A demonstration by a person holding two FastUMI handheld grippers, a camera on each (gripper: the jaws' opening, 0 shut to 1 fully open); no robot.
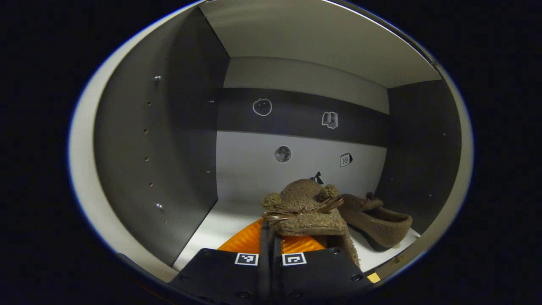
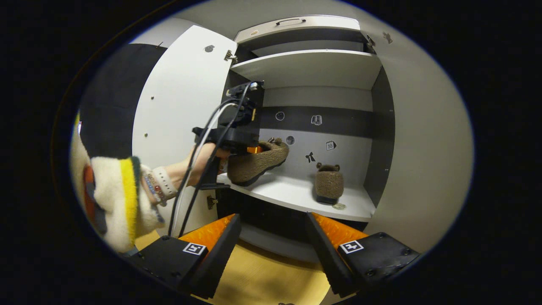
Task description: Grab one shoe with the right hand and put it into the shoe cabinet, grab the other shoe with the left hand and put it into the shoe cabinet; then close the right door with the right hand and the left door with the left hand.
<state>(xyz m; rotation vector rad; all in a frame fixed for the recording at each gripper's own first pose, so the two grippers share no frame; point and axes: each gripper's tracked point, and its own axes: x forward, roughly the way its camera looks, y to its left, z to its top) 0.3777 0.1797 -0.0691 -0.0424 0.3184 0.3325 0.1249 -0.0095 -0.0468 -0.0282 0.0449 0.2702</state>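
In the left gripper view, the left gripper (image 1: 271,250) is clenched on the heel of a fuzzy brown slipper (image 1: 305,209), its two fingers pressed close together on the collar, and the slipper points straight ahead into the shoe cabinet (image 1: 161,140). The second slipper (image 1: 374,218) lies just ahead and to the right of it on the white shelf (image 1: 228,220), near the right wall.

In the right gripper view, the right gripper (image 2: 273,237) hangs released and empty, fingers spread wide, in front of and below the shelf (image 2: 296,195). Ahead and to its left, a hand (image 2: 199,163) with a fleece sleeve (image 2: 123,199) holds the left gripper (image 2: 237,135) with its slipper (image 2: 258,163) low over the shelf's front edge. The second slipper (image 2: 328,182) stands ahead, slightly right. The left door (image 2: 182,106) stands open.
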